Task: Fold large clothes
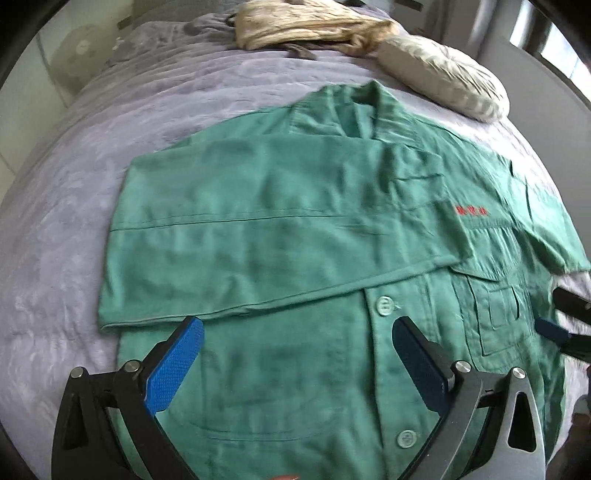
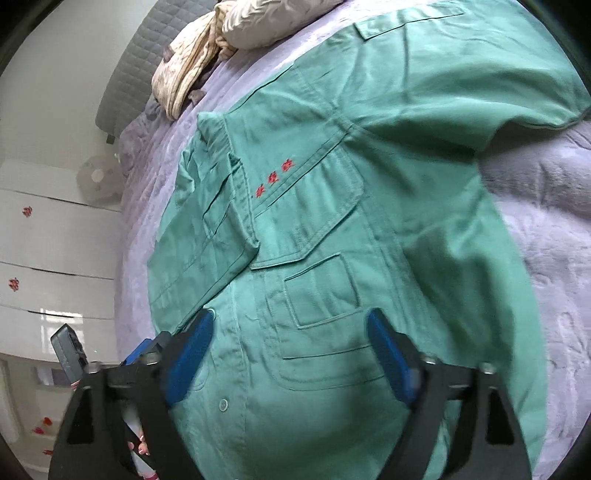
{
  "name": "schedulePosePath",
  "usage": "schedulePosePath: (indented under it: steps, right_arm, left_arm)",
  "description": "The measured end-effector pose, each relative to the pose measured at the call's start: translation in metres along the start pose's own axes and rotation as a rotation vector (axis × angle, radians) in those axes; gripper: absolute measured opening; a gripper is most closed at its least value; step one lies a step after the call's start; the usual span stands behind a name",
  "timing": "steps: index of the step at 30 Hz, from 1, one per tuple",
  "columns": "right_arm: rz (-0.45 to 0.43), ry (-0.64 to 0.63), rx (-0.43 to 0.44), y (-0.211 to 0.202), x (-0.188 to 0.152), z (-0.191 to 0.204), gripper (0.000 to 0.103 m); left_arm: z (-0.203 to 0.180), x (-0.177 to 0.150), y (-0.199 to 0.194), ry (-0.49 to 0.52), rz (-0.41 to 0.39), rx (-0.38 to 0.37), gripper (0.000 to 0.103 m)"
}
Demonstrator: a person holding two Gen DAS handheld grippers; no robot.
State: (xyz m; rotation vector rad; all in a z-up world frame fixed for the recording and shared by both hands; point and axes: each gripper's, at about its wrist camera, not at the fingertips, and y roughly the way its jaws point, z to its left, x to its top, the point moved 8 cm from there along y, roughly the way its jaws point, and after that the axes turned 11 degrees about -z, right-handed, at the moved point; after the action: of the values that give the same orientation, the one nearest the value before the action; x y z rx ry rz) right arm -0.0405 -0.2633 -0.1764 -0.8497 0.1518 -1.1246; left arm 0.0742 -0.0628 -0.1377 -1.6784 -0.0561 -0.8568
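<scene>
Green work shirt [image 1: 280,221], buttoned front up, lies spread across the middle of the bed [image 1: 66,206], collar toward the headboard edge. One side, sleeve included, is already folded over the chest; the other sleeve [image 2: 461,74] lies spread toward the bed's side edge. The step in hand appears to be the second side fold. Left tool [image 1: 295,332] hovers over the button placket, jaws wide apart, holding nothing. Right tool [image 2: 291,325] hovers above the flapped chest pocket [image 2: 321,288], likewise agape and empty. The next move likely calls for pinching the unfolded sleeve's edge. Fabric: stiff woven twill with red embroidery [image 2: 271,177]; bedcover: lilac, embossed. A cream quilt [image 1: 306,22] sits bunched near the headboard.
</scene>
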Motion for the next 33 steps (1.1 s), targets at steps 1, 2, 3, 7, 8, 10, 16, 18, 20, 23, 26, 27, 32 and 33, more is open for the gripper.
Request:
schedulePosePath:
  steps: [1, 2, 3, 7, 8, 10, 16, 18, 20, 23, 26, 27, 32, 33]
  right_arm:
    - [-0.008, 0.003, 0.001, -0.003, 0.002, -0.003, 0.093]
    - [-0.013, 0.008, 0.004, -0.006, 0.004, -0.005, 0.093]
    - [-0.015, 0.014, 0.01, -0.008, 0.006, -0.007, 0.093]
    - [-0.043, 0.052, 0.04, -0.021, 0.02, -0.018, 0.103]
    - [-0.055, 0.054, 0.043, -0.025, 0.025, -0.021, 0.103]
    - [-0.076, 0.058, 0.05, -0.032, 0.034, -0.026, 0.103]
    - [-0.134, 0.105, 0.044, -0.054, 0.061, -0.054, 0.103]
    - [-0.149, 0.132, 0.044, -0.061, 0.069, -0.065, 0.103]
    - [-0.164, 0.153, 0.054, -0.068, 0.076, -0.075, 0.103]
    - [-0.191, 0.174, 0.041, -0.08, 0.087, -0.093, 0.103]
    - [-0.225, 0.199, 0.02, -0.091, 0.097, -0.114, 0.103]
    - [-0.239, 0.211, 0.014, -0.095, 0.101, -0.121, 0.103]
    - [-0.292, 0.3, 0.031, -0.113, 0.119, -0.157, 0.103]
    - [-0.307, 0.317, 0.03, -0.116, 0.123, -0.164, 0.103]
  left_arm:
    - [-0.006, 0.0, 0.001, 0.013, 0.004, -0.005, 0.102]
    - [-0.012, -0.001, 0.002, 0.023, 0.007, -0.012, 0.102]
    - [-0.018, -0.001, 0.003, 0.032, 0.011, -0.019, 0.102]
    - [-0.038, 0.001, 0.005, 0.05, 0.022, -0.045, 0.102]
    - [-0.044, 0.002, 0.005, 0.058, 0.025, -0.053, 0.102]
    - [-0.054, 0.004, 0.007, 0.076, 0.025, -0.065, 0.102]
    - [-0.079, 0.014, 0.014, 0.106, 0.021, -0.067, 0.102]
    - [-0.084, 0.017, 0.019, 0.115, 0.026, -0.051, 0.102]
    - [-0.089, 0.019, 0.025, 0.121, 0.036, -0.045, 0.102]
    - [-0.101, 0.019, 0.033, 0.131, 0.065, -0.051, 0.102]
    - [-0.112, 0.021, 0.038, 0.143, 0.069, -0.035, 0.102]
    - [-0.115, 0.022, 0.038, 0.145, 0.068, -0.035, 0.102]
    - [-0.141, 0.028, 0.043, 0.164, 0.072, -0.068, 0.102]
    - [-0.147, 0.028, 0.043, 0.168, 0.071, -0.075, 0.102]
